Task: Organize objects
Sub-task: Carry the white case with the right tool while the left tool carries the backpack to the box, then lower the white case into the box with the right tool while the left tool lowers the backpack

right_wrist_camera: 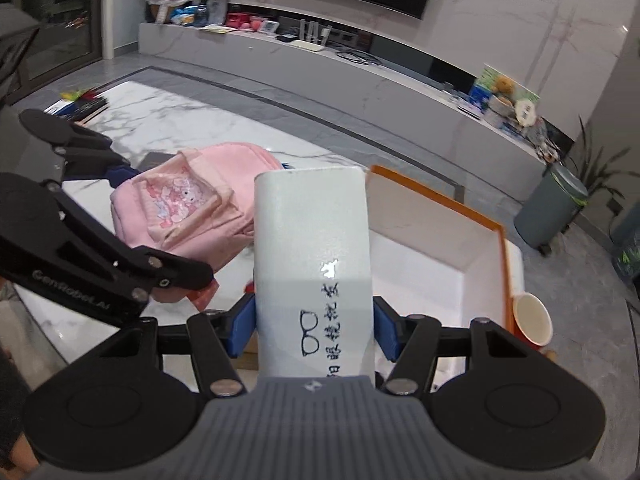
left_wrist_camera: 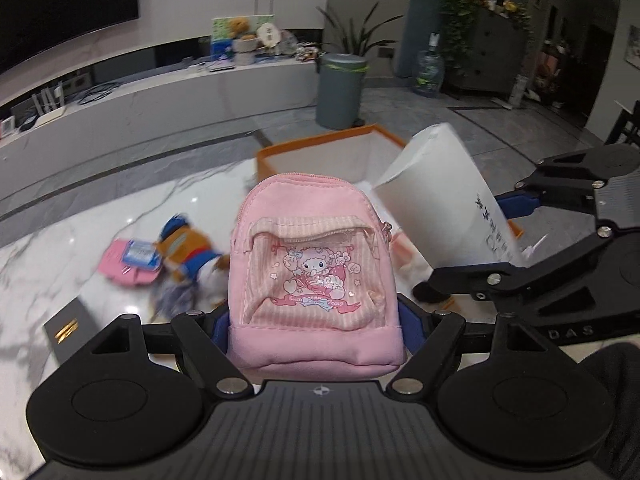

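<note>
A small pink backpack point(left_wrist_camera: 316, 272) with a cartoon print stands upright between the blue pads of my left gripper point(left_wrist_camera: 316, 328), which is shut on its lower sides. In the right wrist view the same backpack point(right_wrist_camera: 188, 208) hangs tilted in the left gripper point(right_wrist_camera: 160, 224). My right gripper point(right_wrist_camera: 314, 328) is shut on a white glasses case point(right_wrist_camera: 314, 248) with black printed characters. That case point(left_wrist_camera: 440, 208) also shows beside the backpack, held in the right gripper point(left_wrist_camera: 472, 248). Both are lifted above a white box with an orange rim point(right_wrist_camera: 440, 196), open at the top.
On the marble table lie a plush bear point(left_wrist_camera: 188, 256), a pink pouch with a blue card point(left_wrist_camera: 128, 260) and a black box point(left_wrist_camera: 72, 328). A red paper cup point(right_wrist_camera: 532, 320) stands by the orange-rimmed box. Books point(right_wrist_camera: 80, 106) lie at the far corner. A grey bin point(left_wrist_camera: 340, 92) stands on the floor.
</note>
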